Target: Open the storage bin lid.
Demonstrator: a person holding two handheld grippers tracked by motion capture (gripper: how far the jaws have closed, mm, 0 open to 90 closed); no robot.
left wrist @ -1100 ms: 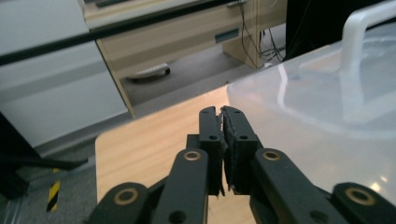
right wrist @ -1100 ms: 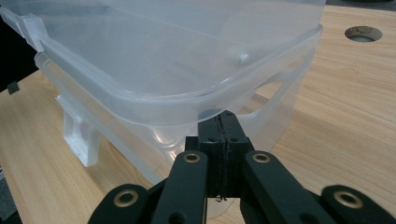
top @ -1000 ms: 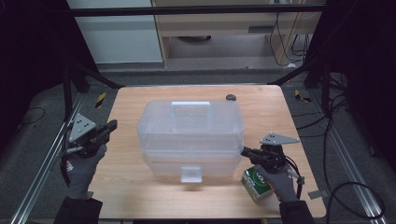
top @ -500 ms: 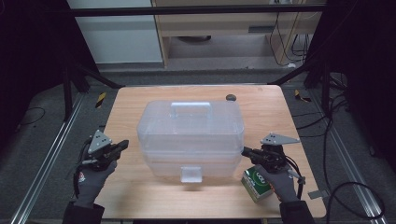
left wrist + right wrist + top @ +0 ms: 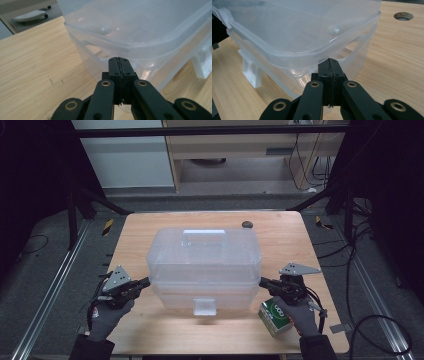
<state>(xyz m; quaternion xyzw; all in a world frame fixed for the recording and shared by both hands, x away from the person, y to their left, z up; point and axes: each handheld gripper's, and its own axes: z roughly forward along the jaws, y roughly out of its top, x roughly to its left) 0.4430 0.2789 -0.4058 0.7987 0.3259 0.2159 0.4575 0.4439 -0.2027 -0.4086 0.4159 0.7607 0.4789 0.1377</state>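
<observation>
A clear plastic storage box (image 5: 205, 265) with a lid, a top handle and a front latch (image 5: 205, 306) stands in the middle of the wooden table (image 5: 295, 240). My left gripper (image 5: 146, 282) is shut, its tip at the box's left end just under the lid rim (image 5: 140, 47). My right gripper (image 5: 262, 281) is shut too, its tip at the box's right end below the lid rim (image 5: 317, 52). Whether the tips touch the box I cannot tell. In each gripper view the jaws stand pressed together with nothing between them. A green and white carton (image 5: 275, 316) lies under my right hand.
A small dark round hole or plug (image 5: 246, 224) sits near the table's far edge, also seen as the hole (image 5: 403, 16) in the right gripper view. Metal rails run along both sides of the table. Cabinets stand beyond the far edge.
My left gripper has come down and moved right, from beside the table's left edge to the box's left end. The right gripper has stayed put.
</observation>
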